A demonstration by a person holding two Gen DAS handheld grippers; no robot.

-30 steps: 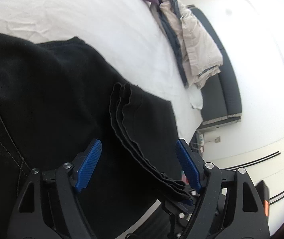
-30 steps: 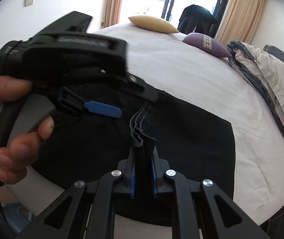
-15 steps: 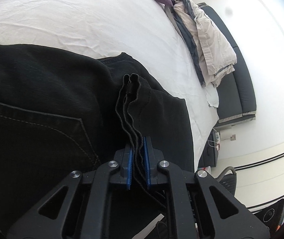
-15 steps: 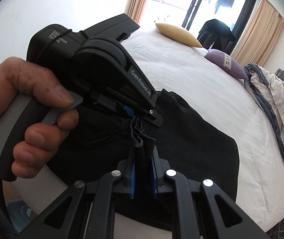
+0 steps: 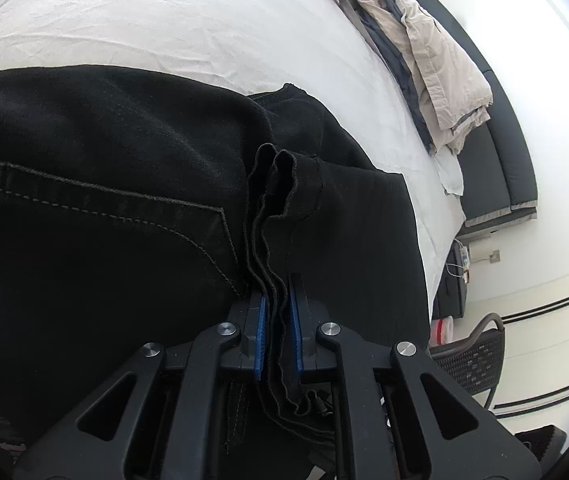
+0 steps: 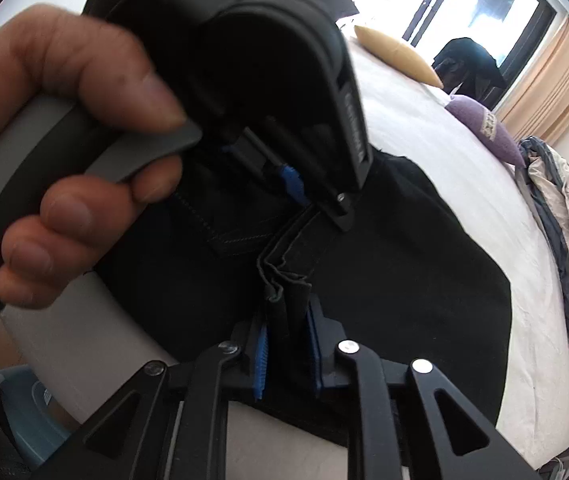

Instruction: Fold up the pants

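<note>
Basically no legible writing; left gripper (image 5: 277, 322) clamps pants (image 5: 104, 168) hem, right gripper (image 6: 286, 346) fingers just loosening w/ hem between.

We see the pants (image 5: 104, 200) lying flat on the bed (image 5: 164, 28), at its near edge, with a bunched stack of hems standing up from them between the pads of the left tool (image 5: 278, 328). In the right wrist view the right tool (image 6: 286, 344) has the same bunch of hems between its pads, just in front of the left tool, which a hand (image 6: 64, 152) holds above the pants. Beyond the pants two pillows (image 6: 396, 54) lie at the bed's far end, a heap of bedding (image 5: 424, 64) lies along the bed's right edge, a sofa (image 5: 492, 128) stands behind that heap, and a chair (image 5: 472, 360) stands off the bed's near right corner.
</note>
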